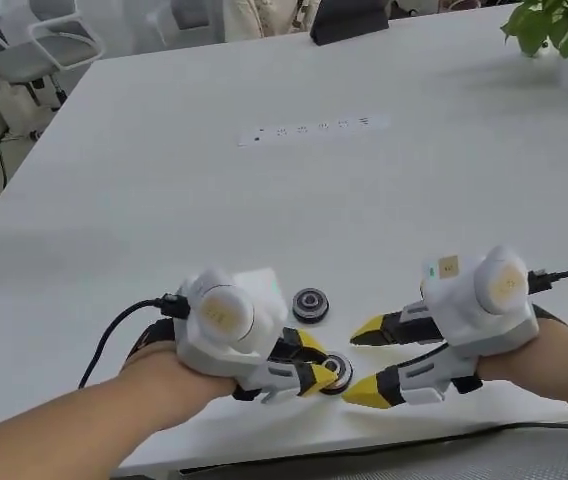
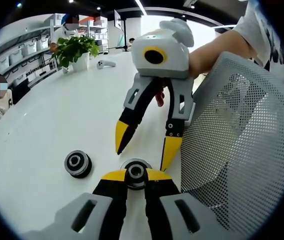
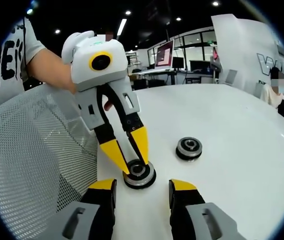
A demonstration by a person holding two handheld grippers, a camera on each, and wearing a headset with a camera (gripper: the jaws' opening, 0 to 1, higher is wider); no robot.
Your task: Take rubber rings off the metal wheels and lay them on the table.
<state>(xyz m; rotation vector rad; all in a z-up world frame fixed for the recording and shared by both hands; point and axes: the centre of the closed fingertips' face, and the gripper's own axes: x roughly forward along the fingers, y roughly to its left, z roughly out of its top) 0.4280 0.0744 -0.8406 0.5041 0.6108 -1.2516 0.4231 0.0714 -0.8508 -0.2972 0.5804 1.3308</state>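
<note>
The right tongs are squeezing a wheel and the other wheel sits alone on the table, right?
No, the left tongs are squeezing a wheel; the right tongs are open. The left gripper view shows it. The other wheel does sit alone on the table.

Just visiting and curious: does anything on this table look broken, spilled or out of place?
Nothing stands out. The left hand-held gripper is closed on the near wheel. The far wheel lies flat and apart on the white table. The right hand-held gripper is open beside the near wheel.
</note>
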